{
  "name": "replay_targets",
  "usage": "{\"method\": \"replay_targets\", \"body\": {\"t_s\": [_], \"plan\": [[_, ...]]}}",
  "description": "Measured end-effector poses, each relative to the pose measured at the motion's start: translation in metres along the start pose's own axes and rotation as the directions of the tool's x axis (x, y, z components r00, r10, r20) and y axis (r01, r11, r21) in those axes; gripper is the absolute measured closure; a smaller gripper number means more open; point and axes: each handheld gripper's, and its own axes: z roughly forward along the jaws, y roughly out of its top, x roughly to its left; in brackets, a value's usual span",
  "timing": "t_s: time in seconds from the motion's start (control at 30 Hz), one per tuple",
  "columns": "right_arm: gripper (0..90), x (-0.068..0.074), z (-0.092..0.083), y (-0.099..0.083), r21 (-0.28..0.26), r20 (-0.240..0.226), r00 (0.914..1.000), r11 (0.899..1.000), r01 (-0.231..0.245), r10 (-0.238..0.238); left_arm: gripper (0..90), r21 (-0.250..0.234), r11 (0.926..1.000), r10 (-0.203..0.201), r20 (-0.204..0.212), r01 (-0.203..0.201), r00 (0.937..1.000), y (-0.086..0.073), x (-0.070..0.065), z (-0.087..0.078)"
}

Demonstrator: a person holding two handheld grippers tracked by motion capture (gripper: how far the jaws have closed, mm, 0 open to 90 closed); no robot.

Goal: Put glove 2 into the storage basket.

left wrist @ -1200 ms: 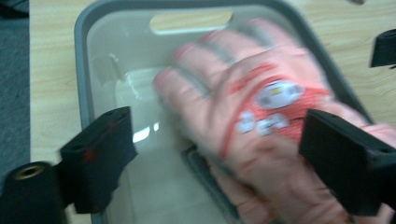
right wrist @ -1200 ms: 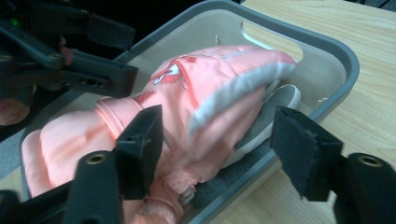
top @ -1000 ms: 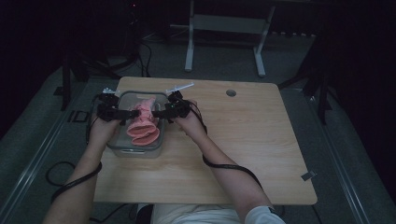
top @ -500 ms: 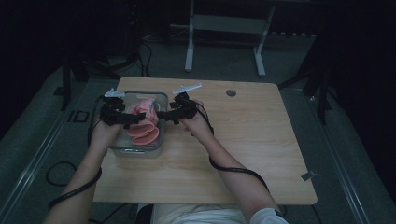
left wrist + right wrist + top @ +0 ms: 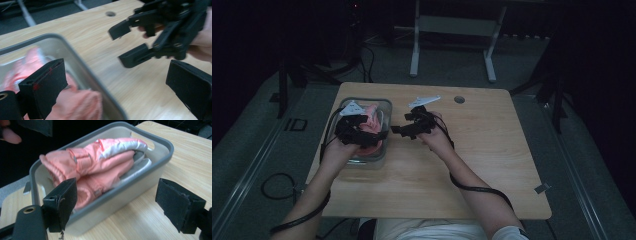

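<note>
Just ahead of the right hand-held gripper [image 5: 398, 129], and under the left hand-held gripper [image 5: 379, 136], a grey bin [image 5: 160, 138] sits on the wooden desk [image 5: 492, 150] with a pair of pink gloves [image 5: 100, 162] folded inside. The right one's jaws have just been opening and now stand wide with nothing between them, just off the bin's side wall over bare desk. The left one hangs over the bin's near end, also released; one pad [image 5: 43, 87] sits low beside the pink fabric, the other beyond the rim over the desk.

The gloves are bulky and stand above the rim, cuffs bunched toward one end. Likely risks: the puffy fabric may spring back up and spill over the wall. That low left pad could snag a cuff and drag a glove out as it lifts. A right jaw swinging near the wall could knock the light bin sideways. The two grippers are near each other, so their jaws could clash.
</note>
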Motion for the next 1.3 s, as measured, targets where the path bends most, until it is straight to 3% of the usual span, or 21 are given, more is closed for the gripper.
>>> {"method": "replay_targets", "body": {"t_s": [0.03,0.17,0.2,0.37,0.5,0.6,0.63,0.83,0.87,1.1,1.17,1.2,1.23,1.3], "plan": [[17.4,-0.001,-0.003,-0.003,0.002,0.004,1.0000,1.000,0.004,-0.004,2.6,-0.004,0.9998,0.018,0.021,-0.018,0.9996,0.001,-0.009,0.001],[17.3,-0.001,-0.012,-0.011,0.009,0.010,0.9999,1.000,0.012,-0.012,2.7,0.009,0.9981,0.061,0.053,-0.061,0.9968,0.002,-0.023,0.004],[17.4,-0.001,-0.015,-0.015,0.012,0.007,0.9999,1.000,0.012,-0.012,2.7,0.010,0.9961,0.086,0.078,-0.087,0.9932,0.001,-0.033,0.007],[17.0,-0.002,-0.023,-0.027,0.024,0.013,0.9995,0.999,0.029,-0.029,2.7,0.025,0.9921,0.119,0.115,-0.123,0.9862,-0.001,-0.048,0.016],[16.9,-0.006,-0.031,-0.039,0.024,0.019,0.9991,0.999,0.037,-0.037,2.7,0.051,0.9828,0.168,0.155,-0.177,0.9736,-0.007,-0.066,0.029],[16.8,-0.011,-0.036,-0.049,0.036,0.023,0.9991,0.999,0.036,-0.036,2.8,0.052,0.9826,0.167,0.176,-0.178,0.9701,-0.009,-0.072,0.034],[16.8,-0.012,-0.038,-0.052,0.035,0.025,0.9991,0.999,0.034,-0.035,2.8,0.048,0.9806,0.177,0.198,-0.190,0.9641,-0.013,-0.078,0.040],[16.3,-0.017,-0.048,-0.070,0.031,0.035,0.9982,0.998,0.048,-0.049,2.9,0.064,0.9701,0.213,0.241,-0.234,0.9469,-0.022,-0.095,0.056],[16.3,-0.018,-0.050,-0.075,0.029,0.037,0.9982,0.999,0.046,-0.047,2.9,0.064,0.9701,0.213,0.241,-0.234,0.9469,-0.022,-0.095,0.056],[16.0,-0.022,-0.056,-0.095,0.047,0.044,0.9985,0.998,0.030,-0.032,2.9,0.080,0.9640,0.221,0.289,-0.254,0.9314,-0.035,-0.106,0.073],[16.0,-0.023,-0.058,-0.100,0.052,0.045,0.9983,0.998,0.035,-0.037,2.9,0.080,0.9602,0.232,0.308,-0.268,0.9228,-0.039,-0.110,0.077],[15.7,-0.024,-0.059,-0.102,0.054,0.045,0.9983,0.998,0.035,-0.038,2.9,0.075,0.9563,0.245,0.321,-0.283,0.9148,-0.041,-0.111,0.079],[15.7,-0.024,-0.059,-0.102,0.054,0.045,0.9983,0.998,0.035,-0.038,2.9,0.075,0.9563,0.245,0.321,-0.283,0.9148,-0.041,-0.111,0.079],[15.4,-0.025,-0.062,-0.109,0.060,0.052,0.9976,0.997,0.043,-0.046,2.9,0.074,0.9473,0.270,0.341,-0.312,0.9006,-0.050,-0.114,0.086]]}}
